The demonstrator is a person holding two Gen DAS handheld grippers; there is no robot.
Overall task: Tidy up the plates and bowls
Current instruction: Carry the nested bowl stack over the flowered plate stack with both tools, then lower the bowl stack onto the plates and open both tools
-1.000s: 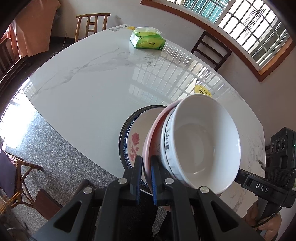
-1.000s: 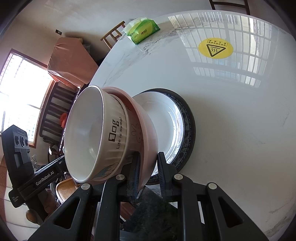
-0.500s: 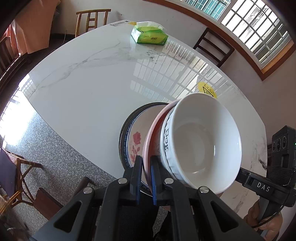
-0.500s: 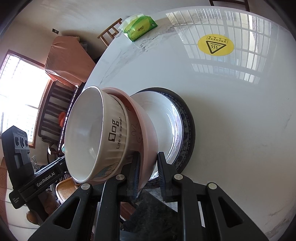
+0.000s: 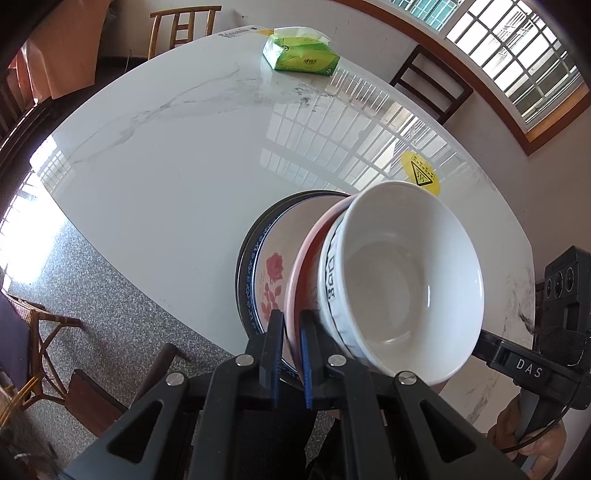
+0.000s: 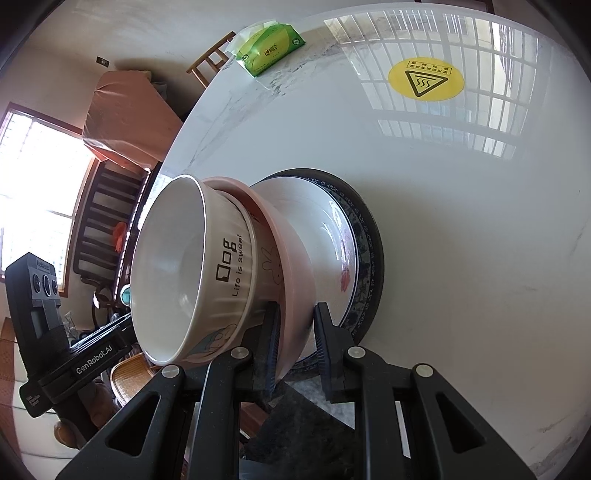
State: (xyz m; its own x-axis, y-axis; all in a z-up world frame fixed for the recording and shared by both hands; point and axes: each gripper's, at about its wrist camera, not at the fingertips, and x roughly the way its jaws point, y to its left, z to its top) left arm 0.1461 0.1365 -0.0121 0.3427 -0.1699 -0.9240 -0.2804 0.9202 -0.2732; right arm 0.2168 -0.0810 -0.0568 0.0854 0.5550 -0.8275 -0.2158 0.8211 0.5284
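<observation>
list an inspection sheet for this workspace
surface: white marble table, glossy, window glare
job's things: white bowl nested in pink bowl, on rose plate, on dark plate
clutter: green tissue pack at far edge; yellow warning sticker
grippers: left gripper and right gripper, jaws each closed on the pink bowl's rim
cables: thin black cable by the right handle
surroundings: wooden chair, barred window, speckled floor
</observation>
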